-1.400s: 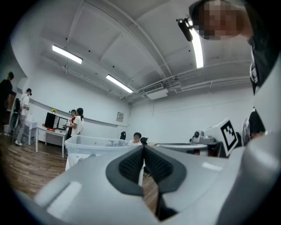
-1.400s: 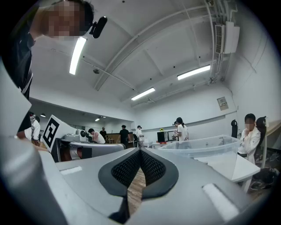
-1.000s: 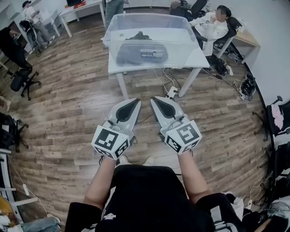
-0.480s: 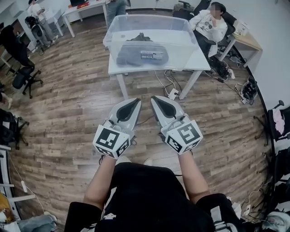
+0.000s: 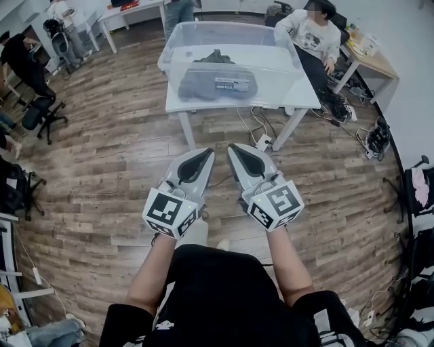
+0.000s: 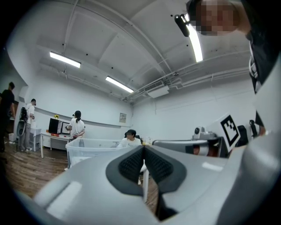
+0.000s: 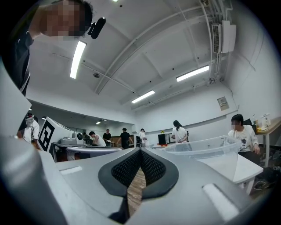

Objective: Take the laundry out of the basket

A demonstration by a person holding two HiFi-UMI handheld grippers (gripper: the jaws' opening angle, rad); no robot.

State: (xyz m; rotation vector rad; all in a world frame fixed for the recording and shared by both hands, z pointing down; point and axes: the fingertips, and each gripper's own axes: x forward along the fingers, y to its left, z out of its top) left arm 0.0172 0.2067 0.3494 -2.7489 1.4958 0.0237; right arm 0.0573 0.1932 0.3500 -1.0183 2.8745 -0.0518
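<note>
A clear plastic basket (image 5: 230,54) stands on a white table (image 5: 298,95) ahead of me, also seen as a translucent tub (image 6: 94,147) in the left gripper view and the basket (image 7: 206,147) in the right gripper view. Dark grey laundry (image 5: 213,81) lies inside, with a darker piece (image 5: 215,57) behind it. My left gripper (image 5: 205,150) and right gripper (image 5: 234,146) are held side by side over the wooden floor, well short of the table. Both are shut with nothing between their pads.
A person in white (image 5: 313,37) sits at the table's far right. Cables and a power strip (image 5: 261,141) lie on the floor under the table. Office chairs (image 5: 37,112) and other people stand at the left. A desk (image 5: 132,10) is at the back.
The view has shifted slightly: the table and basket sit a little further right and nearer. Both grippers keep their pose, shut and side by side.
</note>
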